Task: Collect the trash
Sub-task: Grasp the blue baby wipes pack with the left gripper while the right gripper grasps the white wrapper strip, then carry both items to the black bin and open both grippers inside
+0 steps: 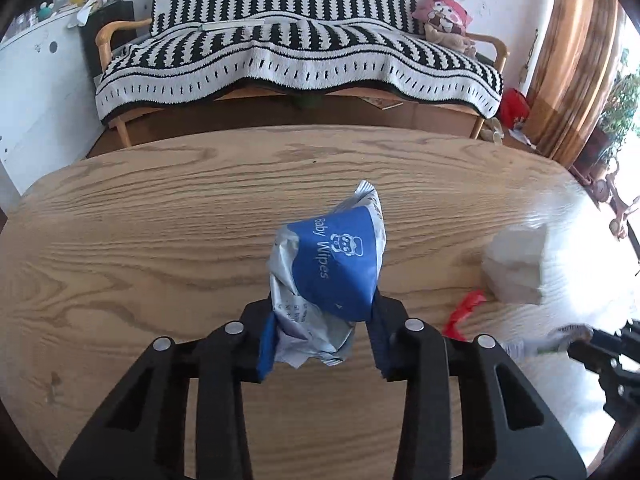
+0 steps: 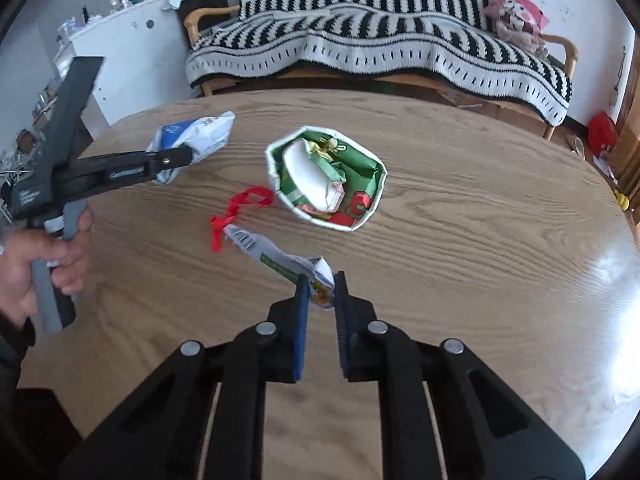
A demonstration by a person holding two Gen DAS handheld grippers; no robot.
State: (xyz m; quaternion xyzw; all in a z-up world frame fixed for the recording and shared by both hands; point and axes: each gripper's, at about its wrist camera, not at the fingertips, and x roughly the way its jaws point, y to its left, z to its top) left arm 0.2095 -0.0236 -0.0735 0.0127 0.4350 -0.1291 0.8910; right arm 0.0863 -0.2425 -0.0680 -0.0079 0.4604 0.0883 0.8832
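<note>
My left gripper (image 1: 322, 334) is shut on a crumpled blue and silver baby wipes packet (image 1: 340, 264) that stands up from its pads over the wooden table (image 1: 120, 240). From the right wrist view this gripper (image 2: 176, 158) and the packet (image 2: 196, 136) are at the left, held by a person's hand (image 2: 40, 256). My right gripper (image 2: 322, 292) is shut on the end of a long white and green wrapper (image 2: 276, 256). Beyond the wrapper stands an open paper bag (image 2: 276, 148), green inside, with several scraps in it. A red ribbon (image 2: 240, 212) hangs from the bag's left side.
The bag's white side (image 1: 516, 268) and the red ribbon (image 1: 464, 312) lie right of my left gripper. Behind the table's far edge is a bench under a black and white striped blanket (image 2: 380, 44) with a pink plush toy (image 2: 516, 16). A cluttered white cabinet (image 2: 120, 40) stands at the left.
</note>
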